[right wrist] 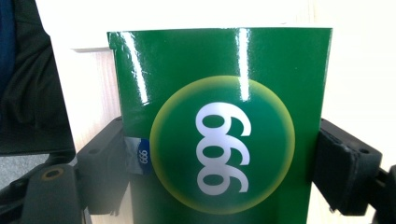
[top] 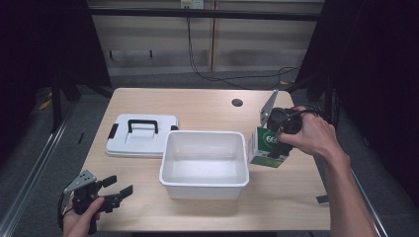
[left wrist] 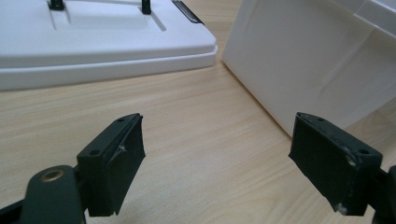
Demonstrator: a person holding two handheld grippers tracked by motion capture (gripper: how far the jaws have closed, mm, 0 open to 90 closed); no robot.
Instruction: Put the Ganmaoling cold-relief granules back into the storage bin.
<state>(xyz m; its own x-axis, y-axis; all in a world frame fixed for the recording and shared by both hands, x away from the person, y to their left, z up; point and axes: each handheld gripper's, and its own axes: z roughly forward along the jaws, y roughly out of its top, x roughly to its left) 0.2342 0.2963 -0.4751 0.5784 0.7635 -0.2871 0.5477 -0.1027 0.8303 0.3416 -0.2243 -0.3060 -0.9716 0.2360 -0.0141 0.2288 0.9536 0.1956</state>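
The right gripper (top: pixel 277 139) has its two black jaws pressed against opposite sides of the green box (top: pixel 267 146), which stands on the table (top: pixel 207 106) at about three o'clock from the white bin (top: pixel 203 190), just beside its right wall. The likeliest trouble from here is a slip: the box's glossy faces give the pads little bite, and in the right gripper view the jaws sit low on the box (right wrist: pixel 219 121), so if it is lifted toward the bin the taller upper part could tip forward or twist between the pads. A second risk is the bin's rim; with the box so close to the wall, a lift that is too shallow could catch its bottom edge on the rim and knock it loose or push the bin toward nine o'clock. Squeezing harder to prevent that could dent what looks like thin cardboard. The box is deep green and shiny, with a yellow-edged round emblem bearing white numerals, and a white side panel visible from the high view. The left gripper (top: pixel 116 192) rests at about seven o'clock from the bin, its jaws standing wide apart over bare wood with nothing between them (left wrist: pixel 215 163). The white lid (top: pixel 143 140) with its black handle lies flat at ten o'clock from the bin, well clear of the box's likely path.
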